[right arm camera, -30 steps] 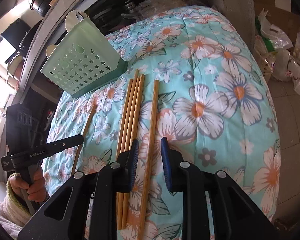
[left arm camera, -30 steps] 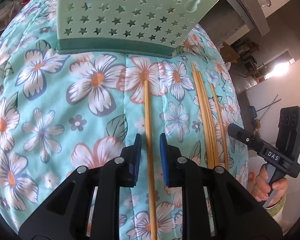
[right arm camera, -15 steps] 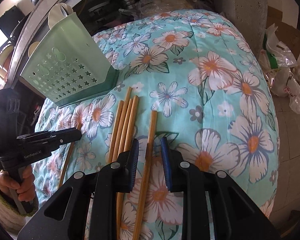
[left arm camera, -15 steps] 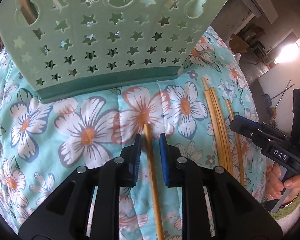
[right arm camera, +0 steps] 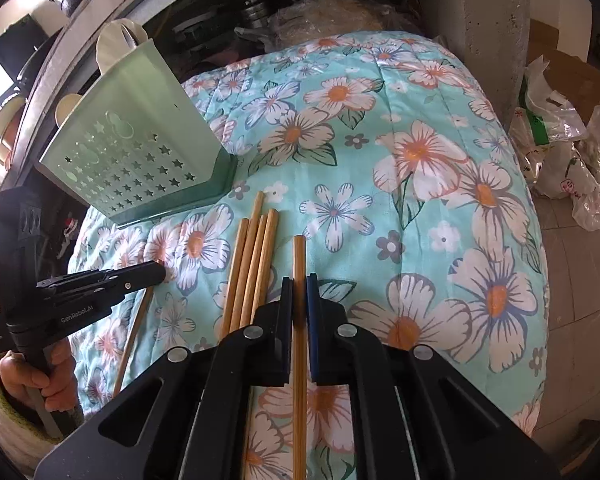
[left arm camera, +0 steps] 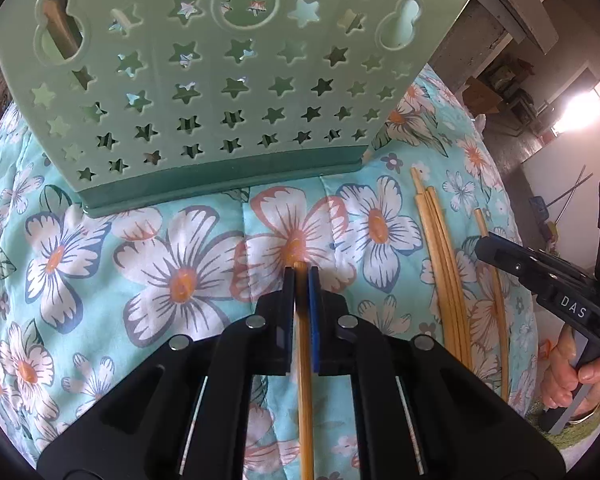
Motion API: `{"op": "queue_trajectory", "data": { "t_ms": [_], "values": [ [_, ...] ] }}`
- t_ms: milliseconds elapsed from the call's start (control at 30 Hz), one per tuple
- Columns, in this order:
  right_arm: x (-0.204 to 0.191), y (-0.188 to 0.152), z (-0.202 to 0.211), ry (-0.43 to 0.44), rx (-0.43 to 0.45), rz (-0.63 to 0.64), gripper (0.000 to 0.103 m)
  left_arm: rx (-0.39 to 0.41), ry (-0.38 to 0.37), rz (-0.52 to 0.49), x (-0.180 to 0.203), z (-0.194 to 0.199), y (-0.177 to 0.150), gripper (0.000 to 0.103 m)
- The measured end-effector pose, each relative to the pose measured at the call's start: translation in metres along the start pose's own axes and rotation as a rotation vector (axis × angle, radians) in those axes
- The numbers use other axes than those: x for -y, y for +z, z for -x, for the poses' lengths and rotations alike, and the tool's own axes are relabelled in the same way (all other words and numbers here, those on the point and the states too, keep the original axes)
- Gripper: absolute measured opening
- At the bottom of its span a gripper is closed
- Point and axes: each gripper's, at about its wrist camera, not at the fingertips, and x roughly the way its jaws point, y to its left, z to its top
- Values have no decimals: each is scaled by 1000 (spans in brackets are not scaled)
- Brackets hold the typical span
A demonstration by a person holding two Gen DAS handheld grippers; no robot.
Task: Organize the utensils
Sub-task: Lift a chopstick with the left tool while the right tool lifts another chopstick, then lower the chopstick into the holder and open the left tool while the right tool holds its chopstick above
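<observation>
A pale green utensil holder [left arm camera: 220, 80] with star cut-outs stands at the back of the floral quilt [left arm camera: 100, 260]. My left gripper [left arm camera: 301, 276] is closing its jaws, and its pads press on the top end of one bamboo chopstick [left arm camera: 305, 400], just in front of the holder. My right gripper [right arm camera: 299, 284] is closing too, pads pinching another single chopstick [right arm camera: 299, 256] near its far end. Several loose chopsticks [right arm camera: 256, 260] lie bundled between the two grippers. Each gripper also shows in the other's view: the left gripper [right arm camera: 160, 272], the right gripper [left arm camera: 484, 246].
Cream spoon handles [right arm camera: 120, 36] stick out of the holder's top. A concrete pillar [right arm camera: 492, 20] rises behind the quilt, with plastic bags [right arm camera: 560, 140] on the floor to the right. The quilt drops away at its right edge [right arm camera: 540, 280].
Both grippers slid forward along their chopsticks toward the holder, then their jaws closed from a loose straddle to a pinch on the sticks.
</observation>
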Motion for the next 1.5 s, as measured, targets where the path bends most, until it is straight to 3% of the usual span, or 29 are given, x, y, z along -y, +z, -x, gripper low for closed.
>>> {"op": "queue_trajectory", "data": {
  "t_ms": [200,533,800,933,1167,1500],
  "values": [
    [-10,1,44,59,78,-8,7,53,-51,29,-7,34,-8,5],
    [-51,10,104,251,174,15,7,164,-167,50,-27,127,-17,6],
    [-87,19,126,294,232,75,7,235,-202,38,-39,185,-18,6],
    [-98,21,129,302,245,93,7,293,-185,19,-40,209,-19,6],
    [-108,23,135,326,268,100,7,476,-157,-2,-41,268,-2,6],
    [-106,26,138,336,280,92,7,747,-161,-16,-32,341,50,6]
  ]
}}
